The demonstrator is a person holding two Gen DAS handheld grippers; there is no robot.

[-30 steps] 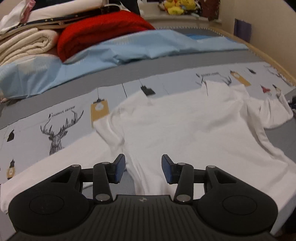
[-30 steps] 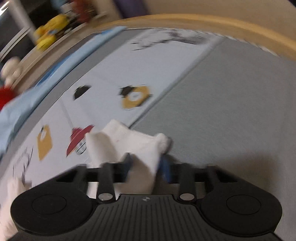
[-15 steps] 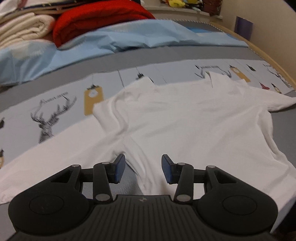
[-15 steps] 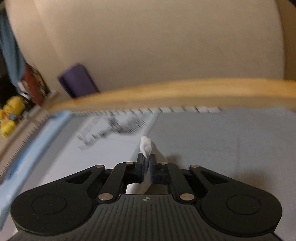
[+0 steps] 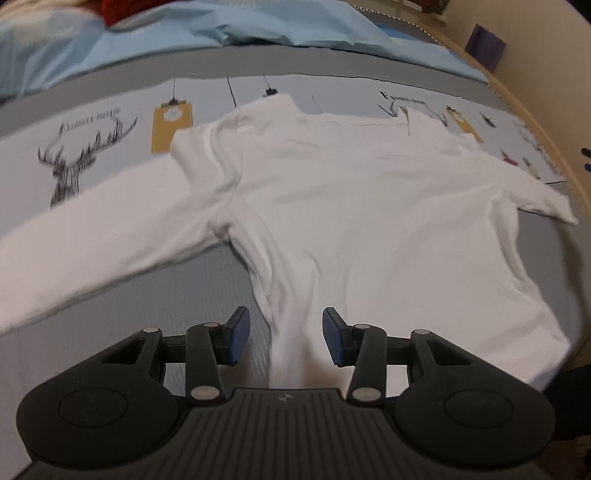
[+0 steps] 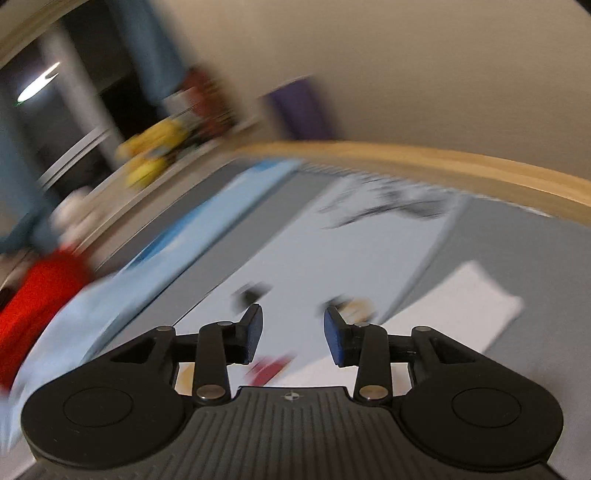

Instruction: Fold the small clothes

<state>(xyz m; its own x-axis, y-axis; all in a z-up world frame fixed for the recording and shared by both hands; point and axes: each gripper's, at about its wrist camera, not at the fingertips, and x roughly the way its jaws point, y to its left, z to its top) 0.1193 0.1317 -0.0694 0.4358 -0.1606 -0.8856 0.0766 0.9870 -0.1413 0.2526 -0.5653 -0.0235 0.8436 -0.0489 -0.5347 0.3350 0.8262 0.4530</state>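
Observation:
A white long-sleeved shirt (image 5: 362,206) lies spread flat on the bed, one sleeve (image 5: 85,236) stretched out to the left. My left gripper (image 5: 285,338) is open, low over the shirt's near edge, with a fold of white cloth running between its blue pads (image 5: 239,334). My right gripper (image 6: 293,338) is open and empty above the bed. In the blurred right wrist view the shirt's other sleeve (image 6: 454,306) lies flat on the grey sheet, right of the gripper.
The bed has a grey and pale-blue printed sheet (image 5: 110,122) with deer drawings. A light-blue quilt (image 5: 236,26) lies along the far side, a red blanket (image 6: 33,306) beyond it. A wooden bed rail (image 6: 443,166) runs along the right edge, with a wall behind.
My right gripper has let go of the sleeve, opened and swung away; the sleeve now lies flat. My left gripper has moved forward over the shirt and stays open.

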